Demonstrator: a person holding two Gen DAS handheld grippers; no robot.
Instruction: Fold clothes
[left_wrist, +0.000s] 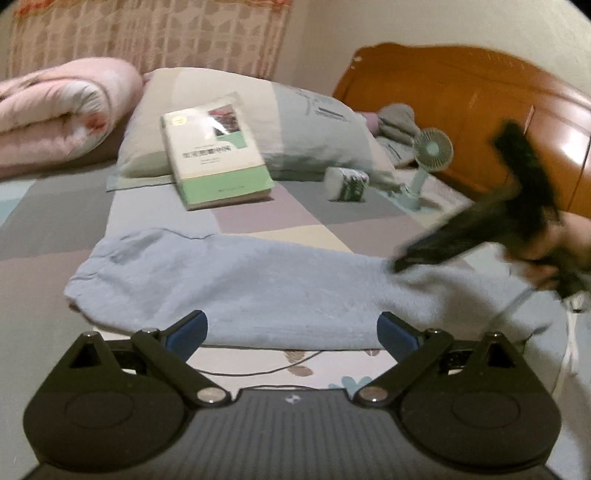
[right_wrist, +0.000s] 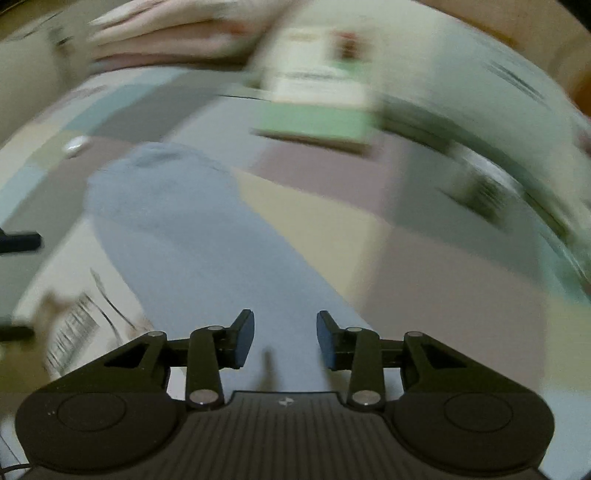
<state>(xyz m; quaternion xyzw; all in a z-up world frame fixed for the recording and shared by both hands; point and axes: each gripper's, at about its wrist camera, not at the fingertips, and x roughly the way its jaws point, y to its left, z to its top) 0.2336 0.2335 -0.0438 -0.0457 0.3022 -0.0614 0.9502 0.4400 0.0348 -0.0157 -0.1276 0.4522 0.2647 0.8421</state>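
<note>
Patchwork bedding (left_wrist: 280, 218) serves as the folding surface, with pale blue trousers (left_wrist: 236, 280) laid flat across it, ready for a fold. Left gripper (left_wrist: 291, 332) gapes wide at their near edge, empty. Right gripper (right_wrist: 285, 338) hovers over the cloth, parted, holding nothing.

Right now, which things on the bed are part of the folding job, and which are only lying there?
Part of the job:
- light blue garment
- left tool, open
- right tool, open

Only lying there:
- book
- pillow
- pink quilt
- small fan
- tissue pack
</note>
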